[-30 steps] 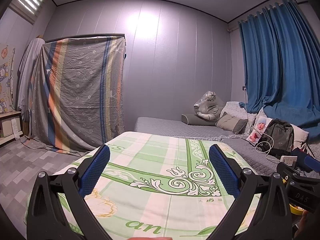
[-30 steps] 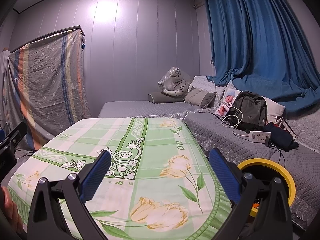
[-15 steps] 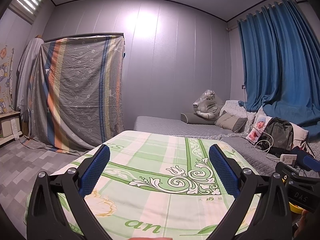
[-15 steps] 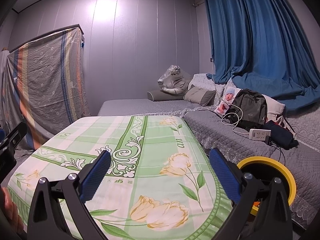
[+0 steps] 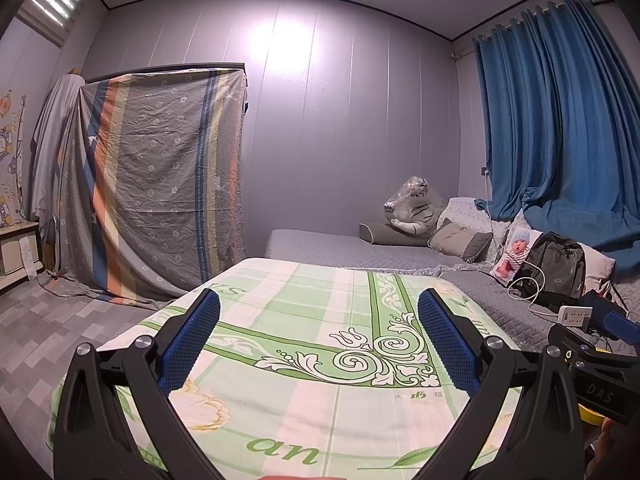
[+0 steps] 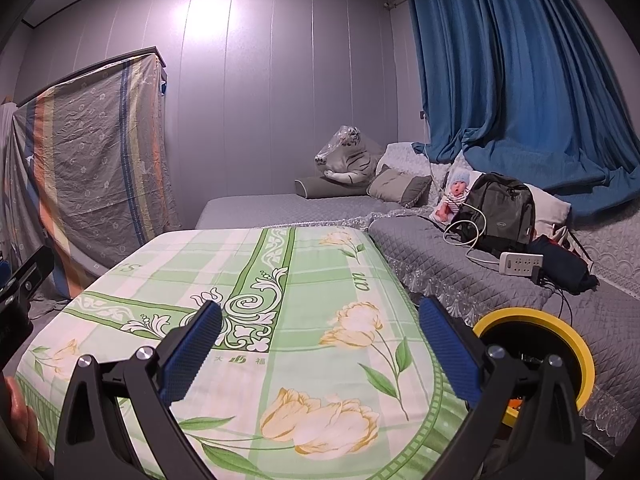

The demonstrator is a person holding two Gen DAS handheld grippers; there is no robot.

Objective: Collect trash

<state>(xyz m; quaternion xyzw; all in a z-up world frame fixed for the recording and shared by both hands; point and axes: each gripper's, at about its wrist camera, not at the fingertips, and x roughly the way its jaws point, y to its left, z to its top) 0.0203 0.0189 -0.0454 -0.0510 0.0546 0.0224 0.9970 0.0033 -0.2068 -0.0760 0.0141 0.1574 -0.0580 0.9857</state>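
1. The left gripper is held above a surface covered by a green-and-cream checked cloth printed with scrolls and yellow flowers; its jaws are spread wide, and nothing is held between the blue ribbed pads.
2. The right gripper is held above the same floral cloth, nearer its right edge; its jaws are likewise spread wide with nothing between them.
3. No loose piece of trash can be made out on the cloth in either view; a round black bin with a yellow rim is seen just beside the cloth's right edge, partly hidden behind the right gripper's finger; something small and orange is glimpsed at its lower rim, but what it is cannot be told.
4. In the left wrist view only a sliver of the yellow rim is visible, below the black body of the right gripper.
5. A grey quilted bed is seen beyond the cloth; on it are placed a dark grey backpack, a baby doll in a blue hat, a white power strip and a plush white tiger wrapped in clear plastic.
6. Blue curtains are hung at the right; a striped grey sheet is draped over a frame at the left.
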